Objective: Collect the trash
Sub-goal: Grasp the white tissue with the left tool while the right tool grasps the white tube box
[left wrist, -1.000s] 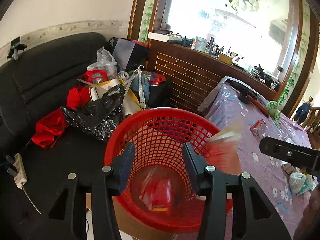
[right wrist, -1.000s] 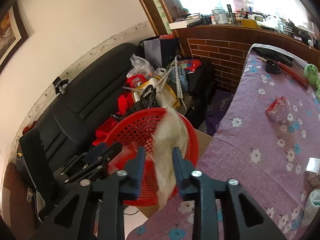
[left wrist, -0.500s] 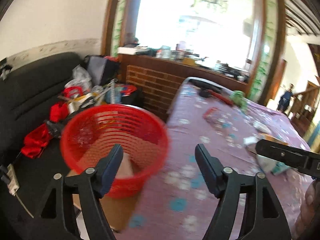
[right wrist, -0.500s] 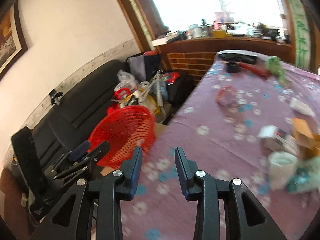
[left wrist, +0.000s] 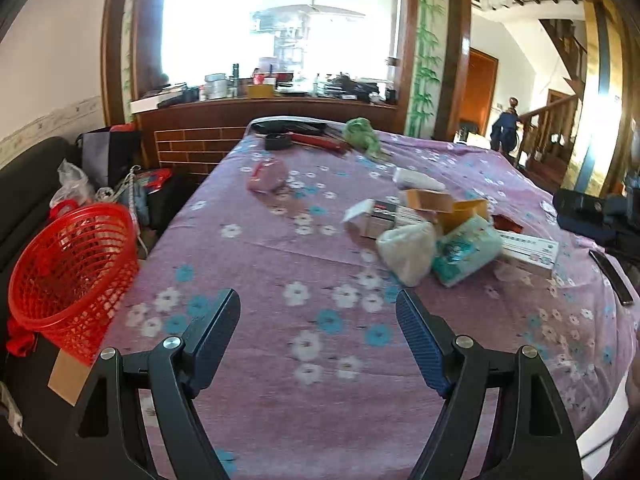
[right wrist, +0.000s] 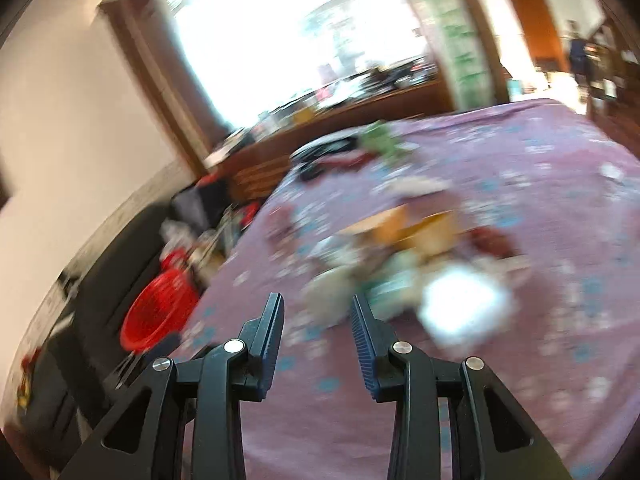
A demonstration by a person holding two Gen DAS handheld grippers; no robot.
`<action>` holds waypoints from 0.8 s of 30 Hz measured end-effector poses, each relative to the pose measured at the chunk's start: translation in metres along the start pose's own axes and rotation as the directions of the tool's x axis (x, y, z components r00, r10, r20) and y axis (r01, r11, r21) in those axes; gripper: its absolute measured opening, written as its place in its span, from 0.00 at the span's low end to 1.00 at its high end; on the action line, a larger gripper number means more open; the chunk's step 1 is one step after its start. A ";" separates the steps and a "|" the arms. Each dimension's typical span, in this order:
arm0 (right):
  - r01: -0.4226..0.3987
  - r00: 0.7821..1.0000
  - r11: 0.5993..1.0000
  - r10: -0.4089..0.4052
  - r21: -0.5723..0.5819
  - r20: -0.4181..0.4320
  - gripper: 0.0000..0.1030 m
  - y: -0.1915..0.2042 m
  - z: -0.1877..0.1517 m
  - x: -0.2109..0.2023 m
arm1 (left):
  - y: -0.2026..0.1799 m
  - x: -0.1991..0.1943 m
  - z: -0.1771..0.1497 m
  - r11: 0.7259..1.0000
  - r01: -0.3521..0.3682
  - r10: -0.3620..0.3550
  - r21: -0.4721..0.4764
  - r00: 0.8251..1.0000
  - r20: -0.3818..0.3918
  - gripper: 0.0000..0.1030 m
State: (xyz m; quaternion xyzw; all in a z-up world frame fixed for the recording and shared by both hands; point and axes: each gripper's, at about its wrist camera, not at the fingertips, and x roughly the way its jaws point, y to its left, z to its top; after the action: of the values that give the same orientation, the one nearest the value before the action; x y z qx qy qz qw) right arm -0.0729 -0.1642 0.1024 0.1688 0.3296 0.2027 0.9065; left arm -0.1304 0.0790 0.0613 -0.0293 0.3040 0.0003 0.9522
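Left wrist view: the left gripper [left wrist: 318, 316], jaws wide apart after just opening further and holding nothing, hangs over the purple flowered tablecloth [left wrist: 280, 248]. The heap of trash [left wrist: 424, 232] lies at 1 o'clock; the red basket [left wrist: 68, 268] stands at 9 o'clock.

Right wrist view, blurred: the right gripper [right wrist: 318, 320], jaws partly apart and empty, faces the trash [right wrist: 404, 264] at 12 o'clock; the basket [right wrist: 156, 312] sits at 9 o'clock.

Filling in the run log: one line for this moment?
left tongs: open, empty | right tongs: open, empty | basket: beside table | trash: on table
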 end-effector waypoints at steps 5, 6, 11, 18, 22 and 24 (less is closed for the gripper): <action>0.090 0.996 0.987 -0.087 0.130 -0.026 0.38 -0.064 0.020 0.011 | -0.013 0.002 0.002 1.000 0.018 -0.018 0.018 1.000 -0.017 0.77; 0.083 0.996 0.983 -0.078 0.161 -0.041 0.38 -0.076 0.021 0.017 | -0.015 0.000 0.002 1.000 0.019 -0.018 0.022 1.000 -0.017 0.77; 0.020 0.990 0.978 0.009 0.210 -0.139 0.38 -0.087 0.013 0.045 | -0.022 0.006 0.005 0.999 0.027 -0.025 0.040 0.999 -0.042 0.77; -0.052 0.980 0.992 0.072 0.111 -0.188 0.19 -0.056 -0.014 0.047 | -0.024 0.029 0.025 0.997 0.071 -0.068 0.020 0.993 -0.099 0.80; -0.067 0.977 0.994 0.084 0.090 -0.196 0.15 -0.054 -0.025 0.046 | -0.031 0.051 0.037 0.996 0.086 -0.083 0.019 0.986 -0.146 0.82; -0.065 0.977 0.995 0.080 0.082 -0.200 0.15 -0.055 -0.029 0.045 | -0.034 0.062 0.041 0.996 0.089 -0.085 0.018 0.982 -0.169 0.83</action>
State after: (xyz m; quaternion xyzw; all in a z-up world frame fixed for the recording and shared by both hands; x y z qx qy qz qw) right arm -0.0467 -0.1849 0.0329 0.1929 0.4212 0.2393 0.8533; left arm -0.0555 0.0460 0.0602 -0.0304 0.3818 -0.0476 0.9225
